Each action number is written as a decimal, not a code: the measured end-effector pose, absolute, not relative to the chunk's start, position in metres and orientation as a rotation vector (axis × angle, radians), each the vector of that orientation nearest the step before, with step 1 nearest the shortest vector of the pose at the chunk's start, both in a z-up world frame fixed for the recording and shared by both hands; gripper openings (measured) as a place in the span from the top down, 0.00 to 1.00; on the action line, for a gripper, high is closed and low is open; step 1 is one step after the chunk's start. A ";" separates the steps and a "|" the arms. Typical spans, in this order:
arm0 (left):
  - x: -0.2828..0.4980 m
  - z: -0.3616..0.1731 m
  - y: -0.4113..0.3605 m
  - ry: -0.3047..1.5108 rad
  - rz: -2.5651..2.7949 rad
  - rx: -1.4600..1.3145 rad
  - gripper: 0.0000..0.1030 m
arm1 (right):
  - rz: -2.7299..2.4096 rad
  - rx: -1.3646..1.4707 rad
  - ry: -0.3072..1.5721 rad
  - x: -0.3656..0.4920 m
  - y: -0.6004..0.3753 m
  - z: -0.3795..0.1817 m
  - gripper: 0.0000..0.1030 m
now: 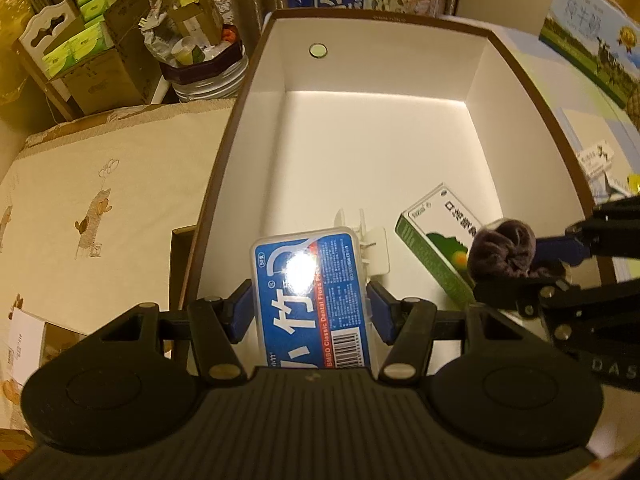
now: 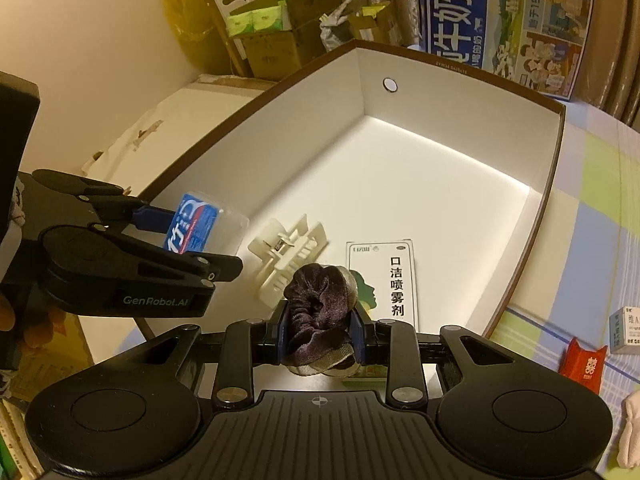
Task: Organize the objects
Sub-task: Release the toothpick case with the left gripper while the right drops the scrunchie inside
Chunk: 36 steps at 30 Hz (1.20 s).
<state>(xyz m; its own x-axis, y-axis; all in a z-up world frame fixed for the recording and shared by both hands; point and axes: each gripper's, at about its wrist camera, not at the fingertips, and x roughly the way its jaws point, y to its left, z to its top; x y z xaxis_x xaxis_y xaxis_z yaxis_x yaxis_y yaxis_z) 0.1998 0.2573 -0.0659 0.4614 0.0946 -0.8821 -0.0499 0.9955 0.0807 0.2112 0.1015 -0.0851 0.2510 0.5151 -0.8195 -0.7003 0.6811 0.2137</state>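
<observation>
A large white box with a brown rim lies open in front of me. My left gripper is shut on a blue dental floss case, held above the box's near left part. My right gripper is shut on a dark velvet scrunchie, held over the box's near edge. On the box floor lie a white hair claw clip and a green-and-white oral spray carton.
A cream cloth with cartoon bears lies left of the box. Cardboard cartons with green packs and a rubbish bin stand behind. A blue milk carton stands at the back. A red packet and small box lie on the checked cloth at right.
</observation>
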 end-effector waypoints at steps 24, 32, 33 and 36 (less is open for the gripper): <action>0.184 -0.045 0.260 1.050 0.087 0.035 0.30 | 0.902 -0.043 0.968 0.211 0.086 -0.068 0.38; 0.172 -0.031 0.258 1.022 0.079 0.018 0.26 | 0.900 -0.054 0.937 0.197 0.072 -0.054 0.37; 0.170 -0.029 0.258 1.019 0.079 0.012 0.26 | 0.899 -0.055 0.934 0.196 0.071 -0.052 0.36; 0.165 -0.024 0.258 1.008 0.081 -0.001 0.25 | 0.895 -0.052 0.926 0.190 0.065 -0.047 0.36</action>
